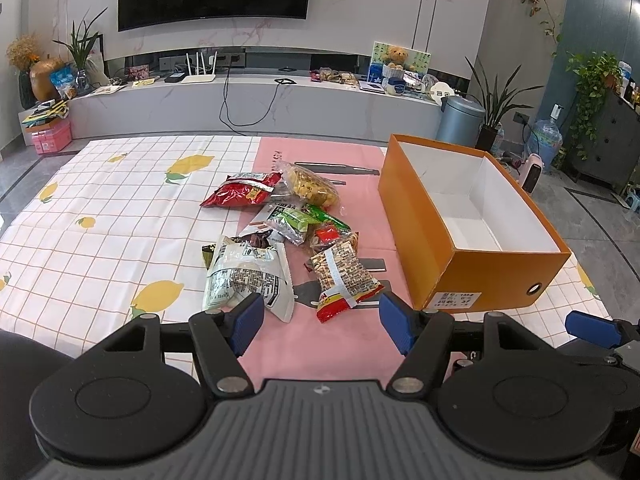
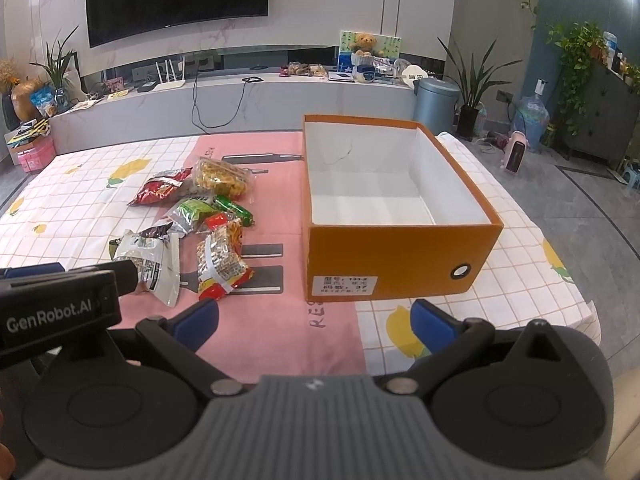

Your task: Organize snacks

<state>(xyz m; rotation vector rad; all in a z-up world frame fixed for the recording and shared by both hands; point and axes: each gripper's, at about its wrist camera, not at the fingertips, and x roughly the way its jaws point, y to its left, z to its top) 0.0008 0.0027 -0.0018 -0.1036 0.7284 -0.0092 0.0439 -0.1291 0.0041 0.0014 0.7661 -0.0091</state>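
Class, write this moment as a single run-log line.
stage: start | left gripper: open, empty | right gripper: open, empty | snack packets: piled on cloth | orange box: empty, right of pile

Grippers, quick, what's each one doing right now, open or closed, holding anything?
Left gripper: open, holding nothing, hovering just short of the snack packets.
Right gripper: open, holding nothing, in front of the orange box.
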